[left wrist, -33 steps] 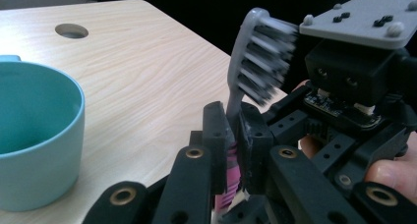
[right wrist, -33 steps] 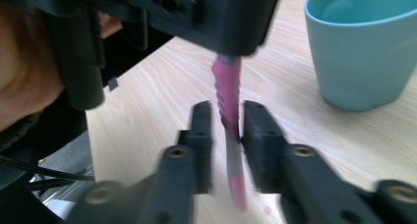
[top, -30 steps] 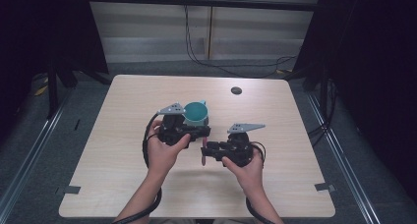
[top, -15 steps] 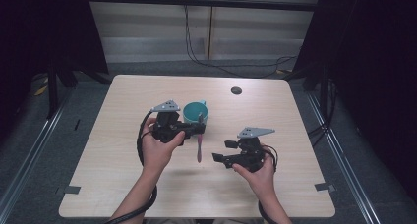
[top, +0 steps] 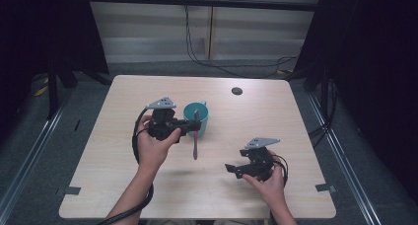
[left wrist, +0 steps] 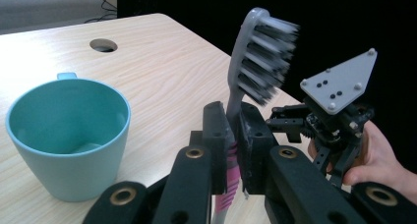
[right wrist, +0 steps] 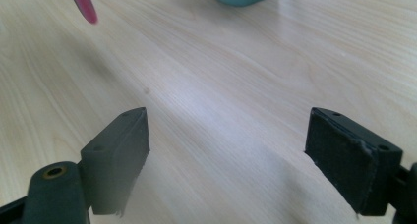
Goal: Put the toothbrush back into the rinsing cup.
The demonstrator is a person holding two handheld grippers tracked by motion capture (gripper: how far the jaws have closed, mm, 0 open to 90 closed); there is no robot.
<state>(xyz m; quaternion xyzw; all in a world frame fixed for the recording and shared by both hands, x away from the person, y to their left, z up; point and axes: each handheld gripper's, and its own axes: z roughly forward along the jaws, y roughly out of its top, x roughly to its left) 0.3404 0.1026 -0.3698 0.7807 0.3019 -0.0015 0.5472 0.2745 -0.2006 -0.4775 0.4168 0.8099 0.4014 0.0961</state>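
Spread wide, the jaws of my right gripper (top: 230,168) have just been opening and hold nothing; in the right gripper view its two black pads (right wrist: 119,157) stand far apart over bare wood. That gripper sits low at the near right part of the table (top: 305,136), in my right hand (top: 268,185).

Farther in and to the left, my left gripper (top: 189,129) clamps tight on the toothbrush (top: 195,136), my left hand (top: 153,148) wrapped around its body. In the left gripper view the pads pinch the neck, the grey head with its bristles (left wrist: 263,57) standing up above them and the pink handle (left wrist: 223,199) running down below. From the high view the brush hangs clear of the tabletop, its pink end (top: 195,153) pointing toward me.

Just beyond the left gripper stands the teal cup (top: 197,117), upright on the wood, close beside the brush head; I cannot tell whether they touch. Farther back, a dark round hole (top: 237,91) marks the tabletop.
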